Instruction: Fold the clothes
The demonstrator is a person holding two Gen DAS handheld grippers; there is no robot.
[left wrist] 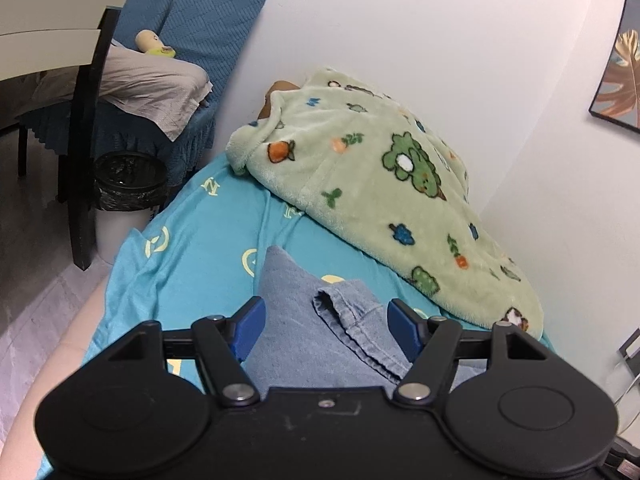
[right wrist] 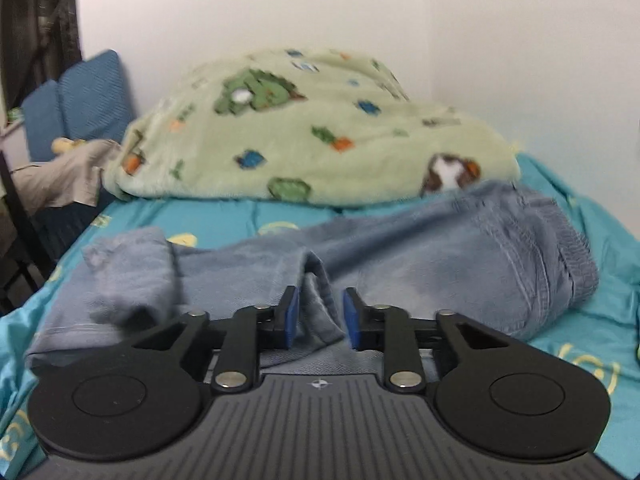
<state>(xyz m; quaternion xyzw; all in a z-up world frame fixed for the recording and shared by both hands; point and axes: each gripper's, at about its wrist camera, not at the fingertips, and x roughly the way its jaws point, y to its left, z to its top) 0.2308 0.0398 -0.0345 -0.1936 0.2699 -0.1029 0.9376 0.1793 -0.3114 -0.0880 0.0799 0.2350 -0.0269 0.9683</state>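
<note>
A pair of faded blue jeans [right wrist: 420, 256] lies across the turquoise bed sheet [right wrist: 280, 212], waistband to the right, legs bunched to the left. My right gripper [right wrist: 320, 316] is open, its blue pads on either side of a raised fold of the denim without closing on it. In the left wrist view a hemmed leg end of the jeans [left wrist: 344, 320] lies between the wide-open blue pads of my left gripper [left wrist: 326, 326], which holds nothing. The rest of the jeans is hidden under the gripper body.
A pale green fleece blanket with cartoon prints [left wrist: 384, 184] is heaped at the back against the white wall. Left of the bed stand a bin with a black liner [left wrist: 128, 184], a dark table leg [left wrist: 86, 140] and a blue-covered chair [left wrist: 192, 40] with beige cloth.
</note>
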